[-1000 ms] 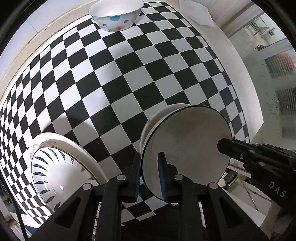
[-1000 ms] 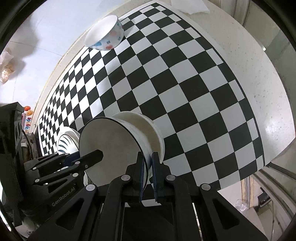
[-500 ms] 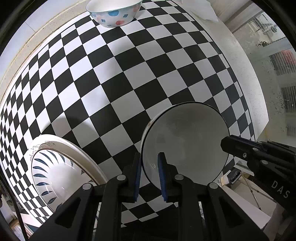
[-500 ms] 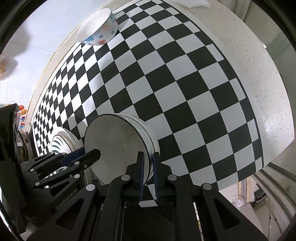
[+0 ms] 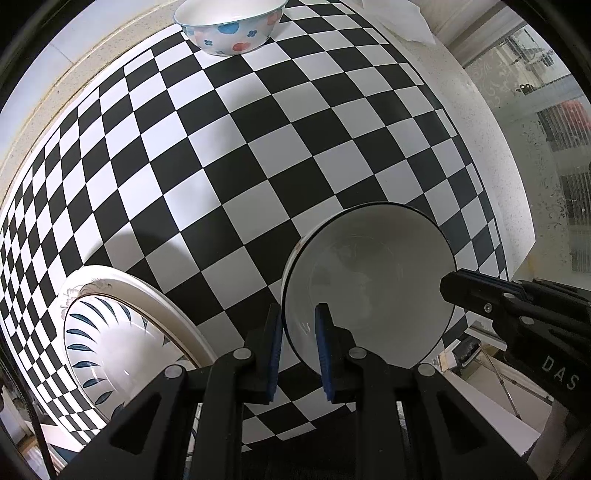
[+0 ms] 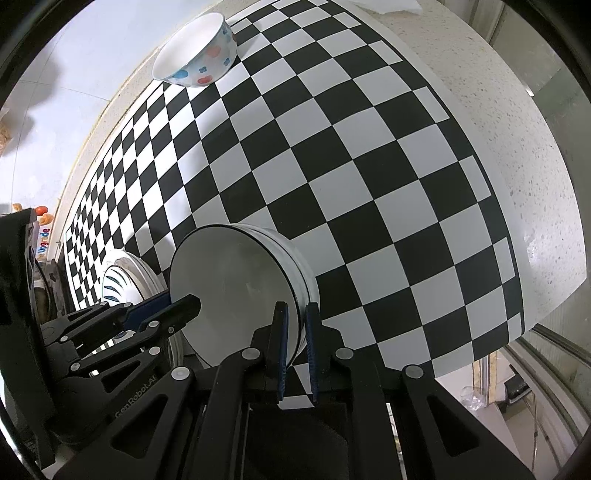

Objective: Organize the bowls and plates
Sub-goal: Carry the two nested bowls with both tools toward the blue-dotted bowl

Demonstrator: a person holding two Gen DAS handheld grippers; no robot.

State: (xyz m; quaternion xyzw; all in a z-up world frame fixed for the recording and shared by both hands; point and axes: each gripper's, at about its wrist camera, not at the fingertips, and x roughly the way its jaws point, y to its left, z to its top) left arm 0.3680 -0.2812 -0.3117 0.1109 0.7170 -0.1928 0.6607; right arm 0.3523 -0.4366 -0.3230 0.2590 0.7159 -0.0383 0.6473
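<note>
Two bowls, one white (image 5: 369, 291) and one spotted (image 5: 231, 26), one patterned plate (image 5: 110, 343), two tools.

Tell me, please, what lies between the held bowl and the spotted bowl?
Only bare checkered cloth separates the black-rimmed bowl from the spotted bowl, clearest in the left wrist view.

Both grippers, left gripper (image 5: 298, 345) and right gripper (image 6: 295, 341), are black, blue-padded (silver screws, white lettering).
</note>
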